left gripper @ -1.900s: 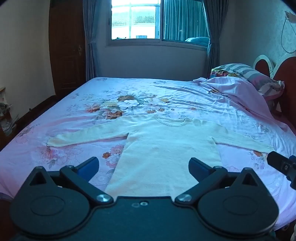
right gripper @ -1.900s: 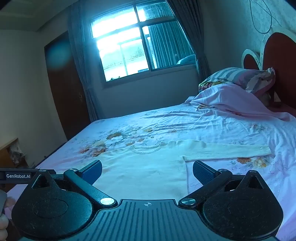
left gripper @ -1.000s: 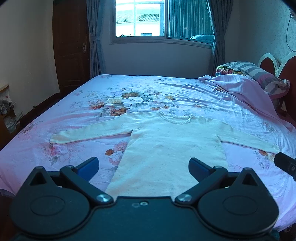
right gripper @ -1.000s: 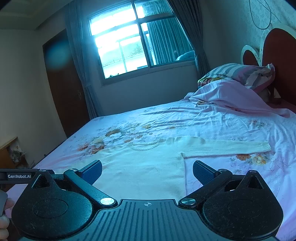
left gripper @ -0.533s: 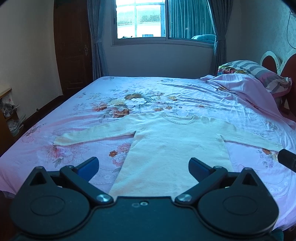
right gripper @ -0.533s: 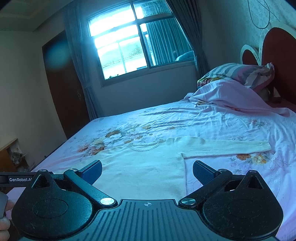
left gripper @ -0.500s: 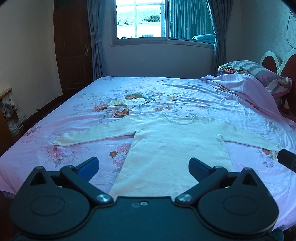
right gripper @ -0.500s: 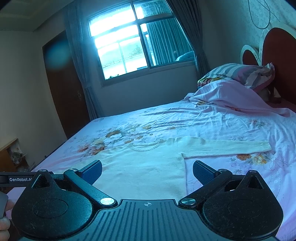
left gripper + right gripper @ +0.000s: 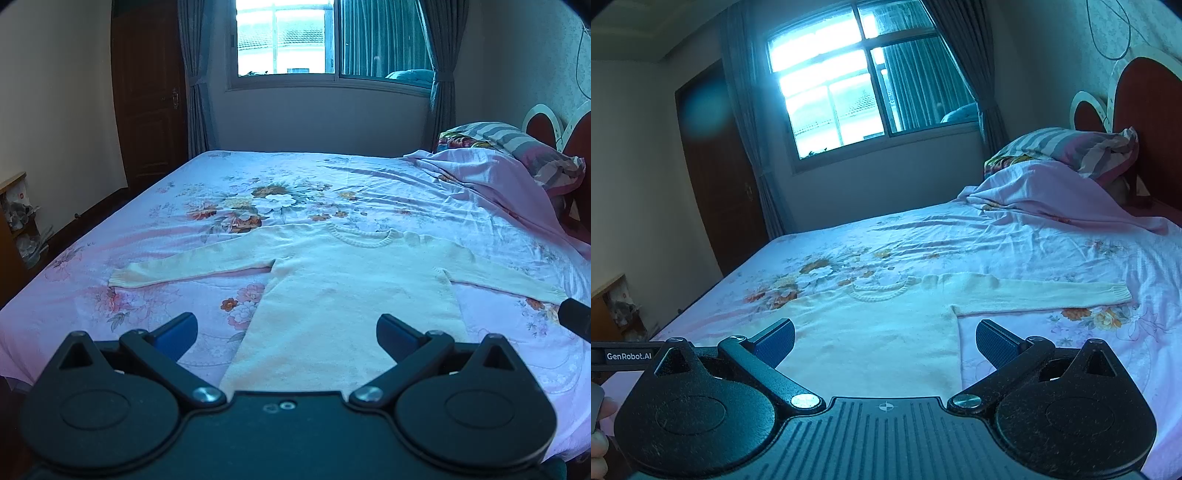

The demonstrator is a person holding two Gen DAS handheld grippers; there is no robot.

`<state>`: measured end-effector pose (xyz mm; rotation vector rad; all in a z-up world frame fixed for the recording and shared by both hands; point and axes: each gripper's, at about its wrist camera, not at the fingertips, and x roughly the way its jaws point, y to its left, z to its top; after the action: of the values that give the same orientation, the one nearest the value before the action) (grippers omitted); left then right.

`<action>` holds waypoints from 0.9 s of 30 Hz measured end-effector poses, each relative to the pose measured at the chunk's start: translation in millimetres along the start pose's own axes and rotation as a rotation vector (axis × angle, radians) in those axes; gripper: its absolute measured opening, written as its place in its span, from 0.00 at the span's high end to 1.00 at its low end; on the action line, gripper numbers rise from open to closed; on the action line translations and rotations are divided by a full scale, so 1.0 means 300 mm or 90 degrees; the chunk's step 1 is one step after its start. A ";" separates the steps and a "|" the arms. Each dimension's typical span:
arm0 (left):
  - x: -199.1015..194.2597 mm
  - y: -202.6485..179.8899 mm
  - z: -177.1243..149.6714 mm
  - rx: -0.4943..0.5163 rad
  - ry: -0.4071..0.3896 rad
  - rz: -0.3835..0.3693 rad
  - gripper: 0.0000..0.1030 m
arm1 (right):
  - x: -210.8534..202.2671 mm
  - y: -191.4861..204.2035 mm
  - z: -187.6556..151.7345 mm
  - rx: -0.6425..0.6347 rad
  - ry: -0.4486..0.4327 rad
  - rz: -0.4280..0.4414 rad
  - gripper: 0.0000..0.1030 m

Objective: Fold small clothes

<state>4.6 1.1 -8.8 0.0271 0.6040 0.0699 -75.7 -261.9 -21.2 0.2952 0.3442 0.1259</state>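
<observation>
A cream knit sweater (image 9: 351,291) lies spread flat, front down or up I cannot tell, in the lower middle of the left wrist view, on a bed covered by a pink floral sheet (image 9: 155,236). Its ribbed collar (image 9: 360,236) points toward the top of the frame, its two sleeves reach out to either side, and its hem runs under the lower edge behind the gripper body.

It looks like a light, soft, thick knit: it should drape and stretch rather than hold a crease, and it is not fragile. The knit probably grips the pads well but clings to the sheet, so a pinch may lift sheet with it. The best holds seem to be the ribbed cuffs, the left cuff (image 9: 120,277) at the left middle and the right cuff (image 9: 1121,291) at the right middle of the right wrist view, or the hem corners and shoulders for the body fold.

The left gripper (image 9: 286,330) hovers above the hem with its jaws spread wide and nothing between them. The right gripper (image 9: 884,338) sits over the sweater's right side edge, likewise wide apart and empty.

A bunched pink quilt (image 9: 1045,195) and a striped pillow (image 9: 1067,147) lie at the upper right, well apart from the sweater. A window (image 9: 291,37) and a dark door (image 9: 147,92) stand beyond the bed. Nothing lies on the sweater or blocks either sleeve
</observation>
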 end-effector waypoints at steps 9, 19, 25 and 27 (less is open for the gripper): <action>0.001 -0.003 -0.006 0.001 0.003 0.000 0.01 | 0.006 -0.004 0.000 0.000 0.005 0.000 0.00; 0.014 0.004 -0.010 -0.002 0.004 0.002 0.01 | 0.020 -0.007 0.004 0.001 0.012 0.000 0.00; 0.032 0.010 -0.015 -0.001 0.007 0.008 0.01 | 0.034 -0.007 -0.001 -0.002 0.015 -0.001 0.00; 0.035 0.010 -0.012 -0.001 0.009 0.008 0.01 | 0.036 -0.007 -0.002 -0.002 0.016 -0.002 0.00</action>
<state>10.9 4.9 -17.7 0.0292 0.6182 0.0829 -65.5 -261.9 -25.8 0.2898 0.3694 0.1274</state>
